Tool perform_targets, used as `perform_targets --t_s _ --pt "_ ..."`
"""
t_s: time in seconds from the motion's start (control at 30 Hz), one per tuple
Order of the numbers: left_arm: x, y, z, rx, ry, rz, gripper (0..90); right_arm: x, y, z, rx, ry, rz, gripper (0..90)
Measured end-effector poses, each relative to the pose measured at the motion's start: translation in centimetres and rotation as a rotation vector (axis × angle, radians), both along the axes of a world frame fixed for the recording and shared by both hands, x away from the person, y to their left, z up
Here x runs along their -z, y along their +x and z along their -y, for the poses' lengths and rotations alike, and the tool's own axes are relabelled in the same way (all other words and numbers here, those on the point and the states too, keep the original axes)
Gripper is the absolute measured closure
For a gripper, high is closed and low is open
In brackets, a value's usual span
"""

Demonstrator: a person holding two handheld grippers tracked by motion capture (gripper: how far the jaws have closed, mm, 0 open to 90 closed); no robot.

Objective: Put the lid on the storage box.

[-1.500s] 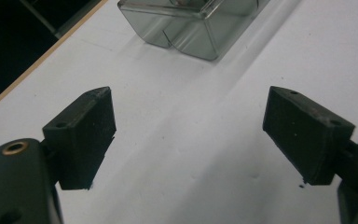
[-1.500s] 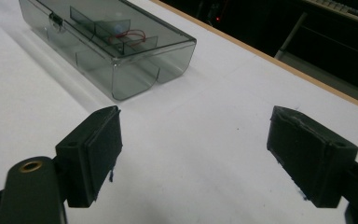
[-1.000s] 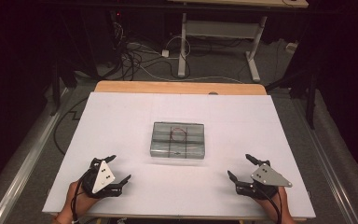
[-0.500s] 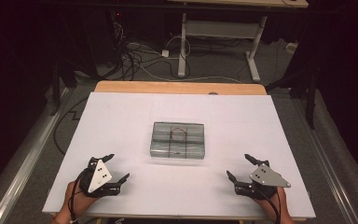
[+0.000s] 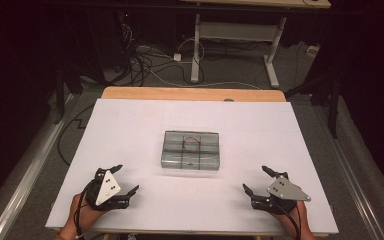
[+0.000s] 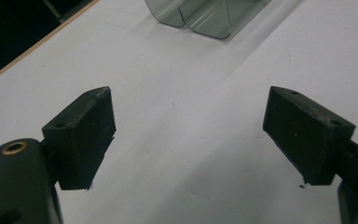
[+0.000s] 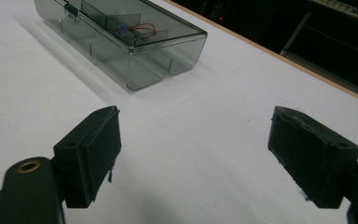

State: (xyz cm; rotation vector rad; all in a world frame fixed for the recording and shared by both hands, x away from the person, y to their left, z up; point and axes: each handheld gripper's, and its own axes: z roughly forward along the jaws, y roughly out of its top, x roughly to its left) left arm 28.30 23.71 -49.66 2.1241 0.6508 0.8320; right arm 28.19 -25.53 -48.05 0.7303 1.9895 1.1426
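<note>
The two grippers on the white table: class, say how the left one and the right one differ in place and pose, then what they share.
The left gripper sits at the table's near left edge; the right gripper sits at its near right. The left gripper's jaws point up and right toward the clear box; the right gripper's point up and left toward it. Both are open, hold nothing and lie apart from the box.

**No legible writing**

No text, label, brand, number or sign can be read in any view. The clear compartment box (image 5: 190, 150) on the white table (image 5: 130, 130) carries no visible lettering, and the grey plates on the left gripper (image 5: 125, 178) and right gripper (image 5: 254, 179) show only small dark holes, no markings.
</note>
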Motion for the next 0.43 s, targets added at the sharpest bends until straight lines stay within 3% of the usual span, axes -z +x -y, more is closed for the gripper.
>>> perform_targets --t_s 0.43 --pt "-0.02 0.23 -0.09 -0.008 -0.008 -0.009 16.3 -0.11 0.04 0.28 0.002 0.009 0.009 17.4"
